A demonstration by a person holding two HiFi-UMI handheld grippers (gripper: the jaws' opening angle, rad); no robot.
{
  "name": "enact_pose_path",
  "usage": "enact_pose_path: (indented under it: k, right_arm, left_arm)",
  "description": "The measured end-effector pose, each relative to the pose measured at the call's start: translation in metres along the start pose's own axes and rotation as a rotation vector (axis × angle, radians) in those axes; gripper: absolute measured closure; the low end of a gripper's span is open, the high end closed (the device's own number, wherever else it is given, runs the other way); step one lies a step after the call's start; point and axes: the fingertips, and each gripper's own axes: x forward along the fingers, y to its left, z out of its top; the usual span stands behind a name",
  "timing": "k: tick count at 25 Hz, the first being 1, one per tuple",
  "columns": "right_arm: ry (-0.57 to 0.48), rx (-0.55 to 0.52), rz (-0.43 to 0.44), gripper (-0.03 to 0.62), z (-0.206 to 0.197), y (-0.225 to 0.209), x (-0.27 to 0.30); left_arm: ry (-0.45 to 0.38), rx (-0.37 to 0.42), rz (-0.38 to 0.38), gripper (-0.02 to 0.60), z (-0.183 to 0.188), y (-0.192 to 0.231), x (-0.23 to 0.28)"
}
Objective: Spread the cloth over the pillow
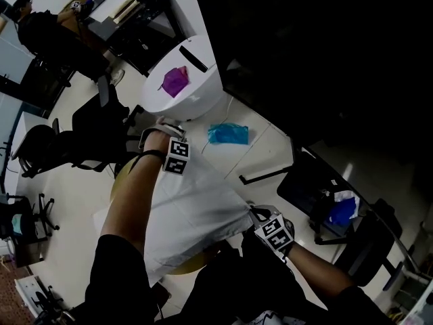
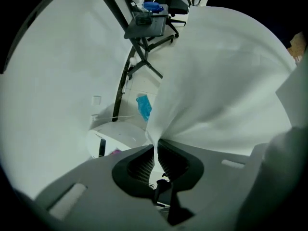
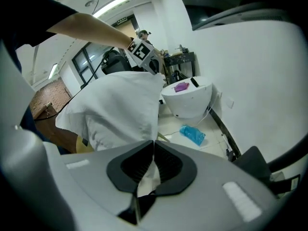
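A white cloth (image 1: 193,208) hangs stretched between my two grippers, above a yellowish pillow (image 1: 123,176) that shows only at the cloth's left edge and below it. My left gripper (image 1: 179,161) holds the cloth's far corner. In the left gripper view its jaws (image 2: 155,148) are shut on the cloth (image 2: 226,81), which billows up to the right. My right gripper (image 1: 252,213) grips the near right corner. The right gripper view shows that gripper (image 3: 154,143) shut on the cloth (image 3: 120,109), with a strip pinched between the pads. Most of the pillow (image 3: 83,144) is hidden.
A white round table (image 1: 196,97) carrying a purple object (image 1: 174,80) stands beyond the cloth. A blue bag (image 1: 228,134) lies on the floor. Black office chairs (image 1: 88,134) sit on the left, and a chair holding blue stuff (image 1: 342,212) on the right. A person (image 1: 40,29) sits at far upper left.
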Motion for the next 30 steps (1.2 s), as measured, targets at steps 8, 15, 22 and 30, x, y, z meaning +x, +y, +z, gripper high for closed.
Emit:
enact_pose_path:
  k: [8, 15, 22, 30]
  right_arm:
    - [0.076, -0.089, 0.046, 0.566, -0.014, 0.010, 0.028]
    - [0.037, -0.115, 0.013, 0.480, 0.001, -0.003, 0.021]
    - [-0.120, -0.096, -0.057, 0.480, 0.059, -0.004, -0.016]
    - [-0.277, -0.162, -0.065, 0.480, 0.142, 0.038, -0.045]
  left_arm:
    - [0.031, -0.012, -0.019, 0.518, 0.000, 0.000, 0.021]
    - [0.033, -0.066, 0.059, 0.472, -0.006, 0.014, 0.013]
    - [-0.053, -0.216, 0.152, 0.452, -0.008, 0.021, -0.054]
    - [-0.149, -0.402, 0.261, 0.413, -0.023, -0.016, -0.154]
